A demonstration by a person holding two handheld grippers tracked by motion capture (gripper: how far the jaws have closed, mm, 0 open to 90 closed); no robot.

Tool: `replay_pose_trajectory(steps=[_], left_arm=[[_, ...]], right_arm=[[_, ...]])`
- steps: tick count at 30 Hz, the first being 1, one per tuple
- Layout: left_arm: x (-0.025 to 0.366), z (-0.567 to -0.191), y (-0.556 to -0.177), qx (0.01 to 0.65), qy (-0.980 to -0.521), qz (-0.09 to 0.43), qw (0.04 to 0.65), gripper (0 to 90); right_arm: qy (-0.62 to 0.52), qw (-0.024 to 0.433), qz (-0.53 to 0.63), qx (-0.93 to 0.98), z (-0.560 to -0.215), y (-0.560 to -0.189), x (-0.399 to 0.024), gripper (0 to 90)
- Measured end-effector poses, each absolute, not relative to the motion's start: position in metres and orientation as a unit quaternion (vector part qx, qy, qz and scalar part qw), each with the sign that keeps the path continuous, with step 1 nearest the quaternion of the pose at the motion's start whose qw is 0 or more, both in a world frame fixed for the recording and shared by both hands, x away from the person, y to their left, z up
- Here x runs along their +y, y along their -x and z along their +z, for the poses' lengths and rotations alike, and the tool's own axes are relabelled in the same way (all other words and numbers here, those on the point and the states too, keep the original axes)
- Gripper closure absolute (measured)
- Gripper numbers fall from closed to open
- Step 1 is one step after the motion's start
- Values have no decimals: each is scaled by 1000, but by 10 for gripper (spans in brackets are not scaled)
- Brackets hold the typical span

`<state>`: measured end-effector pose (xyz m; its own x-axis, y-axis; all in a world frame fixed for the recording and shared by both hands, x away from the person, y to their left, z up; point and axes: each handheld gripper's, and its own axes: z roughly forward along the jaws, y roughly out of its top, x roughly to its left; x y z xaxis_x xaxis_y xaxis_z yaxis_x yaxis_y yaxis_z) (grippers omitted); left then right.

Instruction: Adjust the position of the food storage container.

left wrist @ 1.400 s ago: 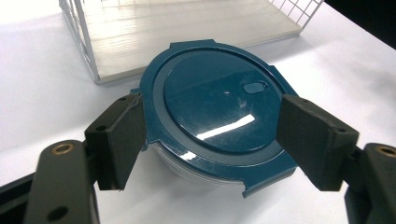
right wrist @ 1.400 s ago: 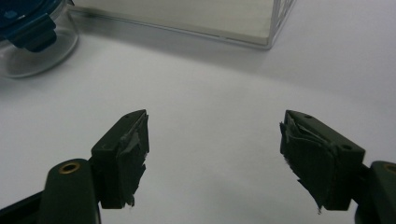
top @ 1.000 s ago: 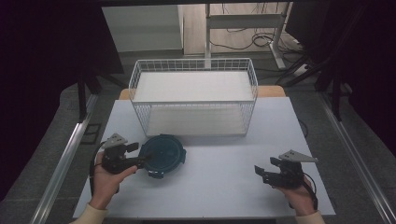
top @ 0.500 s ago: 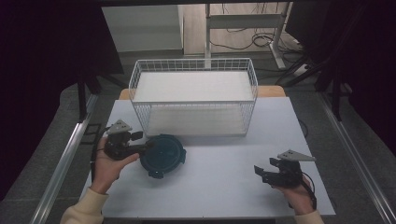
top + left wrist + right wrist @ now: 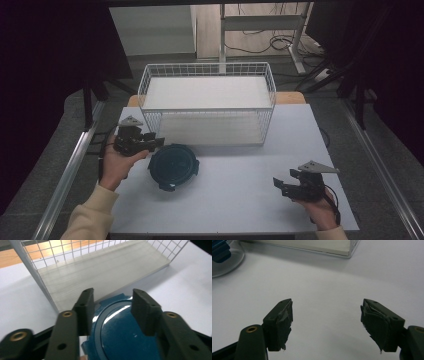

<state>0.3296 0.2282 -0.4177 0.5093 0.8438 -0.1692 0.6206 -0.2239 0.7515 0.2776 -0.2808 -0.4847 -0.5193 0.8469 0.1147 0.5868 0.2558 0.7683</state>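
A: Where does the round lid sit against the basket?

B: Taking the white wire basket (image 5: 207,107) as the marker: the dark blue round lid (image 5: 173,166) lies flat on the white table (image 5: 240,200), just in front of the basket's near-left corner, close to it but apart. From the left gripper view the lid (image 5: 125,337) is glossy, with a raised rim and a tab at its edge.

A: Left gripper?

B: Left gripper (image 5: 152,142) is beside the basket's near-left corner, at the lid's far-left edge. Jaws are spread, one either side of the rim, nothing clamped. Whether a jaw touches the lid, I can't say; the left gripper view (image 5: 112,311) is too close for that.

A: And the right one?

B: Right gripper (image 5: 281,184) is well clear of the basket, out in front of its right end, low over bare table. Jaws wide apart, holding nothing. Its pads (image 5: 284,322) carry torn, ragged tape.
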Motion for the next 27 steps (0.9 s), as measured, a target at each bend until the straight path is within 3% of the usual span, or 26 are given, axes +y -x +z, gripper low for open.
replay_pose_trajectory(steps=[5,10,14,27], left_arm=[[226,-418,-336,473,-775,138,394,765],[225,-426,-348,476,-785,138,371,860],[226,-434,-353,477,-795,140,348,899],[244,-457,-355,500,-800,137,302,900]], right_arm=[[-462,162,395,777,-486,-278,-281,251],[-458,164,389,782,-487,-278,-280,248],[-458,165,384,784,-489,-278,-279,246],[-456,165,377,789,-491,-279,-278,243]])
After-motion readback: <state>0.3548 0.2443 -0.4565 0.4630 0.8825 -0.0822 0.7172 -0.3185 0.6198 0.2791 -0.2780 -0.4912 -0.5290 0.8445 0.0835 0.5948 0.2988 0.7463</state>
